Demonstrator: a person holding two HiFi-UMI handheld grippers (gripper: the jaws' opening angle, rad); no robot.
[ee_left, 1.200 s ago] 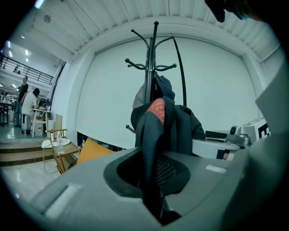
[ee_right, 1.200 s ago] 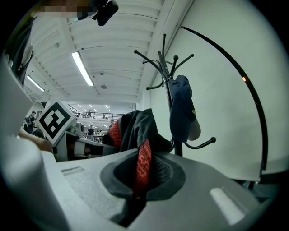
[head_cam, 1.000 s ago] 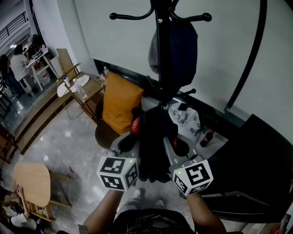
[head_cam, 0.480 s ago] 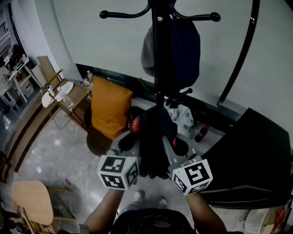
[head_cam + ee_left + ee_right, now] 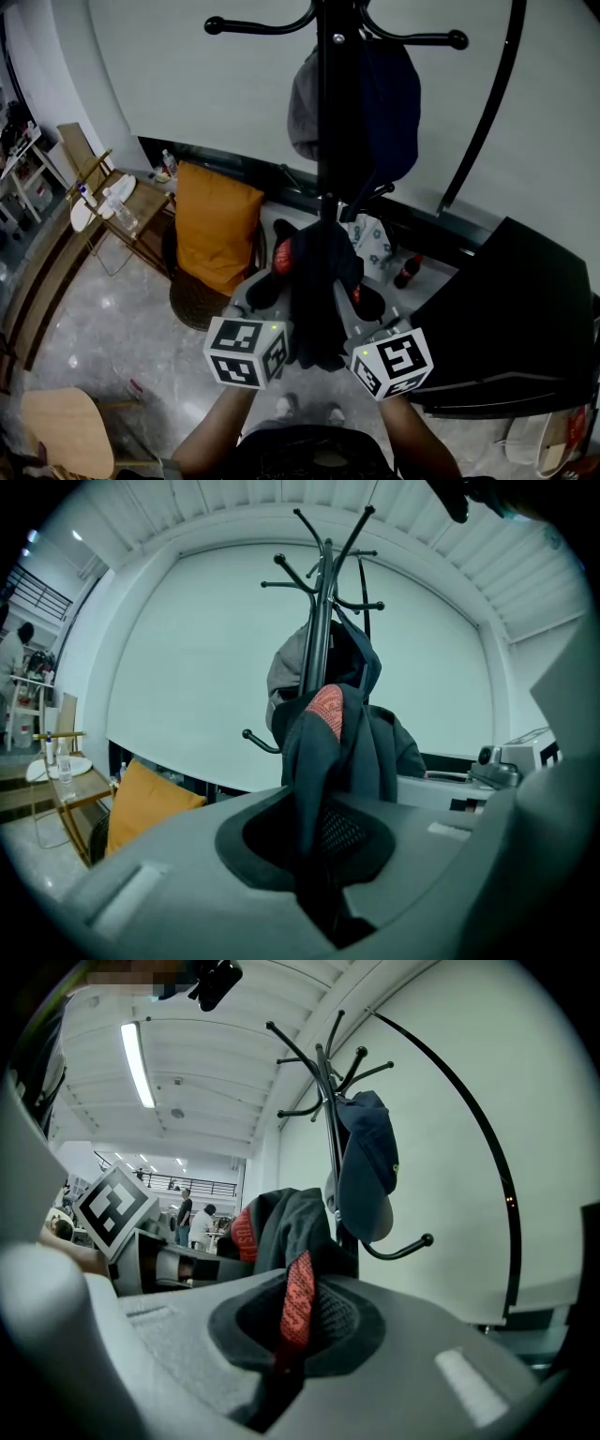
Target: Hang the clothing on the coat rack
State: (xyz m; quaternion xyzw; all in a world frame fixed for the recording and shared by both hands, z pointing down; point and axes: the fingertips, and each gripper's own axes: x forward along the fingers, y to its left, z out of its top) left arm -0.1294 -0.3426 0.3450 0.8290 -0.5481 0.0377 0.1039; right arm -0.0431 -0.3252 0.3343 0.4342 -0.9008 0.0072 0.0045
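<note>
**Garment held up to the rack by both tongs**

You hold the dark garment [image 5: 315, 291] bunched between the two tools, raised in front of the coat rack [image 5: 325, 122], just below its lower hook [image 5: 379, 192].

The left gripper [image 5: 323, 897] is closed on a fold of the dark cloth, which rises out of its jaws towards the pole. The right gripper [image 5: 279, 1372] is clamped on a red strap [image 5: 298, 1307] of the same garment. It may be a hanging loop or only a printed tape; the view is too close to tell.

Gripping at two points close together keeps the weight shared and lets the collar end stand up. That seems to be why the garment sits high and central, with its bulk hanging down between your forearms.

A dark cap [image 5: 386, 103] already occupies one upper arm of the rack. The free lower hook therefore looks like the nearest place to hang the garment. From the head view it sits near that hook but is not yet over it, so the hanging remains to be done.
</note>
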